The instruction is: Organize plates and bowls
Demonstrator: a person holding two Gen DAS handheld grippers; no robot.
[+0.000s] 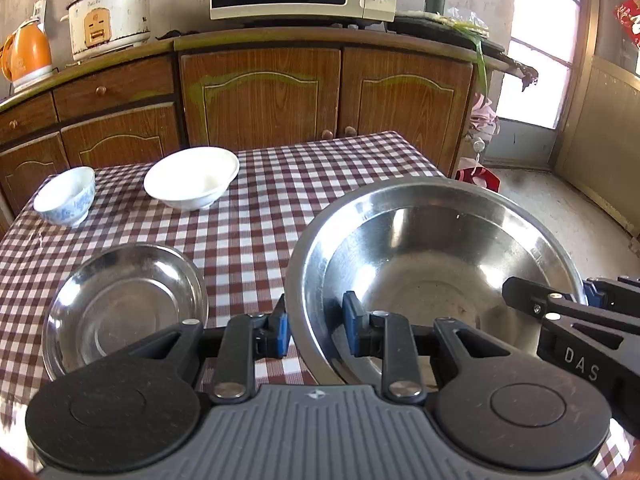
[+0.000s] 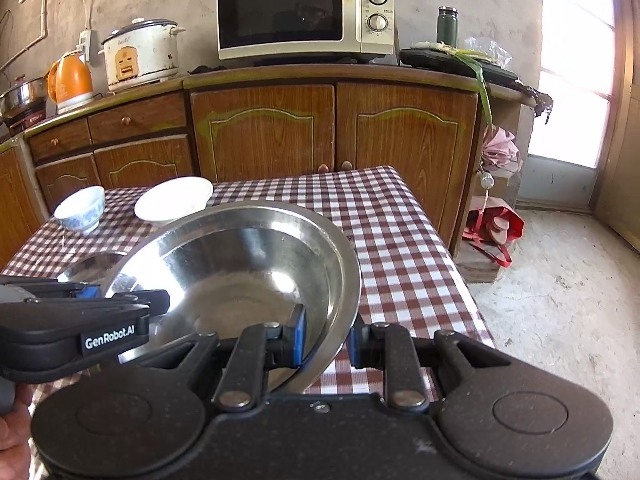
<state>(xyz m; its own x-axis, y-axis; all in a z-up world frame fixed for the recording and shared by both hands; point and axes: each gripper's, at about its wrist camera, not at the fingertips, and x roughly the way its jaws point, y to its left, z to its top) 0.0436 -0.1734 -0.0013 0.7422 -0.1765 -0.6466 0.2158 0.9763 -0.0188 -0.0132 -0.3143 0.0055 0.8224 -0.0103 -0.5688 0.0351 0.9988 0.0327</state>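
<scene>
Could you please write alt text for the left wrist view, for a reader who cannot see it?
The left gripper and right gripper clamp opposite rims of a large steel bowl over a checkered table. A steel plate lies left; two white bowls sit behind.

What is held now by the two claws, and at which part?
Both hold the large steel bowl by its rim: left claw on its near left edge, right claw on its near right edge.

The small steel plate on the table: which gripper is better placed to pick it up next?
Left. The small steel plate lies just beside the left gripper, on its outer side. Both grippers now clamp the big steel bowl; the right gripper holds the rim farthest from the plate.
</scene>
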